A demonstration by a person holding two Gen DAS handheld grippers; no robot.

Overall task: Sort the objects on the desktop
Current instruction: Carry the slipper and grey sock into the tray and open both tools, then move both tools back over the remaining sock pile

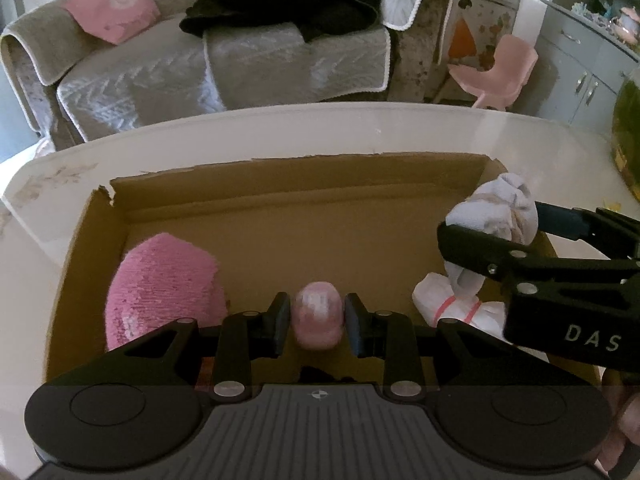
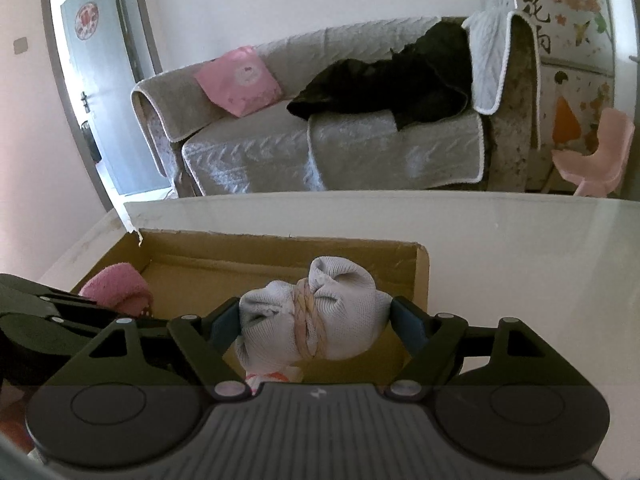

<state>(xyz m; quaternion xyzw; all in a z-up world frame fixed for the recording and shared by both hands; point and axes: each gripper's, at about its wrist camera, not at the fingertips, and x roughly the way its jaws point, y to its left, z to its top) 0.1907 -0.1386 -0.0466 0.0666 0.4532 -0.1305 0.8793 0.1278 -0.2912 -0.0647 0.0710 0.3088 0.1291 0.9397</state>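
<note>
A brown cardboard box lies open on the white table. My left gripper hangs low inside it, shut on a small pink oval ball. Left of the ball, a fluffy pink sock roll rests on the box floor. A white bundle with red rubber bands lies at the right. My right gripper is shut on a white sock bundle tied with a pale band. It holds the bundle over the right end of the box. In the left wrist view the same bundle sits in the right gripper.
The white table runs behind and right of the box. A greenish jar stands at its far right edge. Beyond the table are a grey sofa with black clothes and a small pink chair.
</note>
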